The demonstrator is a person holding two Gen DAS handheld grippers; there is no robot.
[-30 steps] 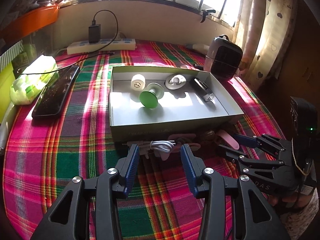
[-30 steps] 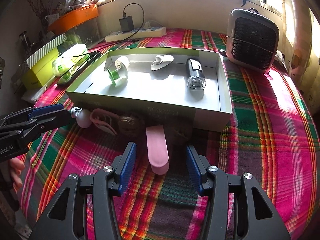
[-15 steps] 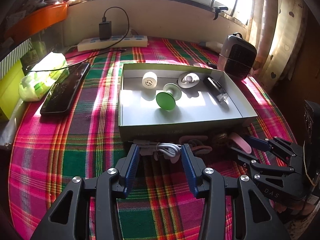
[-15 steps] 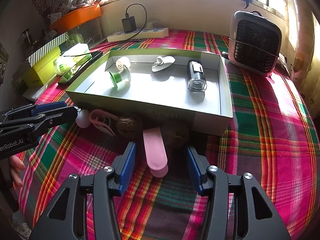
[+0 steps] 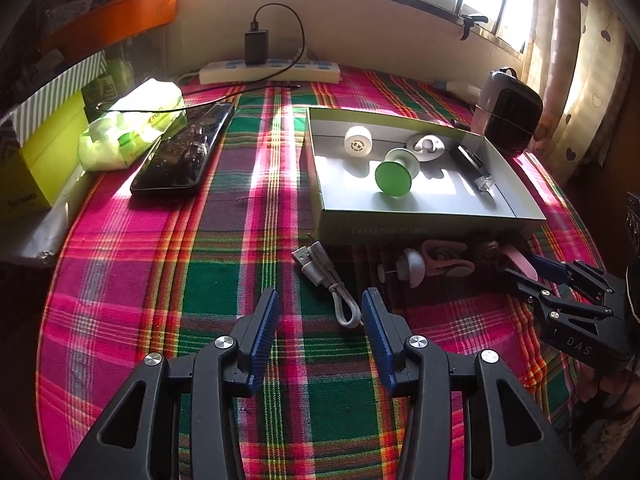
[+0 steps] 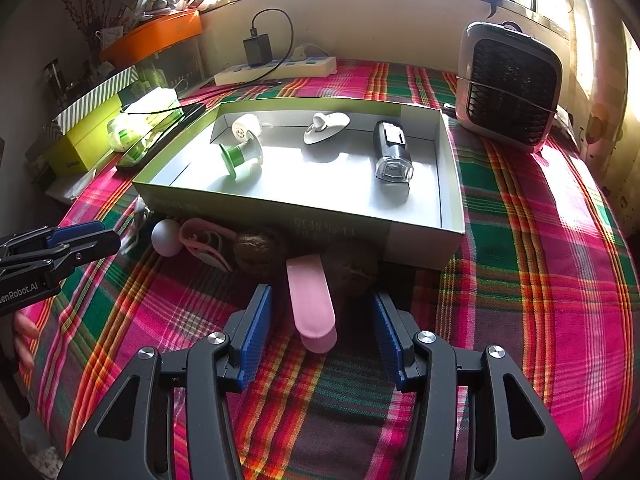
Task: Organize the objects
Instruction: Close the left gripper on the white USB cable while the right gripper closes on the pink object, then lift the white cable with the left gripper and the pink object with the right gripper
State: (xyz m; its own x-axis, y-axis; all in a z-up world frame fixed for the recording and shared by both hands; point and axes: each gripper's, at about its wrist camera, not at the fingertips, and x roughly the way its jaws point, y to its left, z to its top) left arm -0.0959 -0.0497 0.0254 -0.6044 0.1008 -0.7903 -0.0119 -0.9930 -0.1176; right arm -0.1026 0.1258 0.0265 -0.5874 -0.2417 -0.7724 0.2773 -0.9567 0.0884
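The left gripper (image 5: 319, 312) is drawing back with its jaws apart and empty, and the short white USB cable (image 5: 329, 281), bunched between them a second ago, is now lying stretched on the plaid cloth before them. So this cable is probably still waiting outside the box. The right gripper (image 6: 320, 316) is standing open around the pink flat case (image 6: 310, 304), not pressing it. The shallow grey cardboard box (image 6: 454, 184) is holding a green-white spool (image 6: 240, 156), a white roll (image 6: 245, 128), a white hook (image 6: 325, 126) and a black clear-ended device (image 6: 392, 152).
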